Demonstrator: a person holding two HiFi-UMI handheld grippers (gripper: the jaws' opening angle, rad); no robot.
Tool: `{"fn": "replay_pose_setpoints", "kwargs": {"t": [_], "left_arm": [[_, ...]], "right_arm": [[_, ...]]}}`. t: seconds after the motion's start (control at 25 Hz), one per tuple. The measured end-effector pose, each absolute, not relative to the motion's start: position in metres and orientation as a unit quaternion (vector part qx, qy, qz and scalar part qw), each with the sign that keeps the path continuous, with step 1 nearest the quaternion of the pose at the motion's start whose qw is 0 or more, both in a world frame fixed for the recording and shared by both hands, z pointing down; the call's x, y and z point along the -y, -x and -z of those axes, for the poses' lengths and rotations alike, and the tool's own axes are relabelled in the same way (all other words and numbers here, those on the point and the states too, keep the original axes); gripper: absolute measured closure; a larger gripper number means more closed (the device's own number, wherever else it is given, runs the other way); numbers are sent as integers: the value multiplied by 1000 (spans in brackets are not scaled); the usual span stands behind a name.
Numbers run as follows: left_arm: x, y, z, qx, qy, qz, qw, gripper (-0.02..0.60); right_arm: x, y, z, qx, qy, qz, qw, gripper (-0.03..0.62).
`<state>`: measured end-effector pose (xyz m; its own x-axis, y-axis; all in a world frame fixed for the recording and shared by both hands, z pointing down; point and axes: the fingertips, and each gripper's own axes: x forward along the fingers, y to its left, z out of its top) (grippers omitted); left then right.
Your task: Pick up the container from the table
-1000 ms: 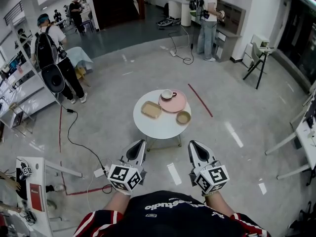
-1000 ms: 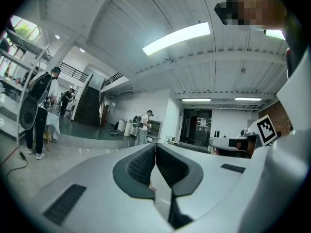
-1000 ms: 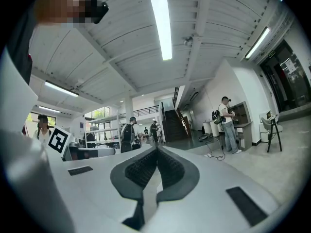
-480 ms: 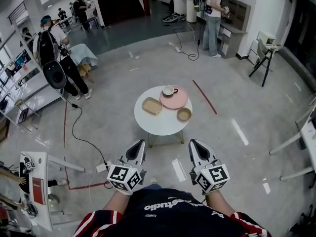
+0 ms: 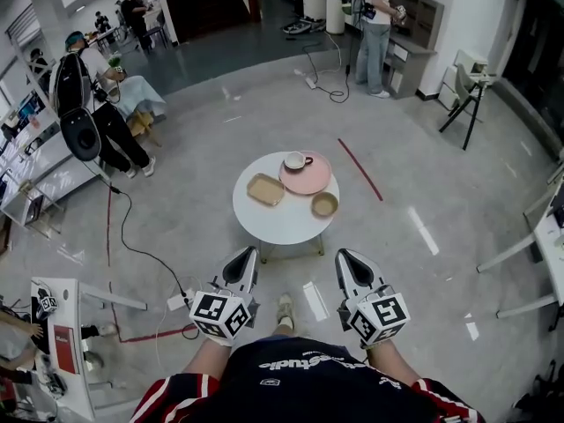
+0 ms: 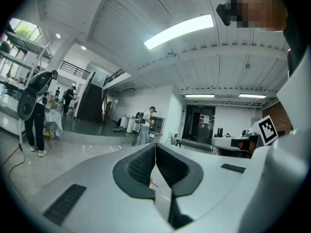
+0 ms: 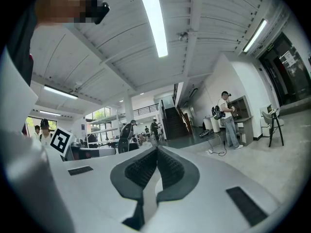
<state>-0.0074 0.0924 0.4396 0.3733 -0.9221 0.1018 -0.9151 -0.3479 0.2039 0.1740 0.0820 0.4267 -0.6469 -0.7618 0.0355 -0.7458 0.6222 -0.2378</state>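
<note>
On the small round white table (image 5: 275, 226), tan rectangular container (image 5: 265, 189) beside a pink plate (image 5: 312, 180), left gripper (image 5: 246, 256) and right gripper (image 5: 346, 258) well short of it, both jaws closed, empty

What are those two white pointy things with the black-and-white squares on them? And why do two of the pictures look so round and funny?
Those are two hand-held grabbers, like big tongs. A person holds one in each hand: the left gripper and the right gripper. The picture from above comes from a camera on the person's head, looking down. The two round pictures come from little cameras riding on the grabbers, looking along their jaws. Both pairs of jaws are shut, with nothing between them. Ahead stands a round white table. On it are a tan tray, a small bowl, and a pink plate with a cup on it.
</note>
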Motion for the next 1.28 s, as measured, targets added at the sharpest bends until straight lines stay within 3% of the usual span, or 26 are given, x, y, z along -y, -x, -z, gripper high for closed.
{"fn": "replay_pose_setpoints", "kwargs": {"t": [0.8, 1.28], "left_arm": [[99, 66, -426, 537, -835, 44, 115, 557], [155, 90, -441, 517, -845, 50, 127, 557]], "right_arm": [[101, -107, -394, -898, 432, 76, 31, 580], [146, -74, -397, -890, 451, 65, 31, 580]]}}
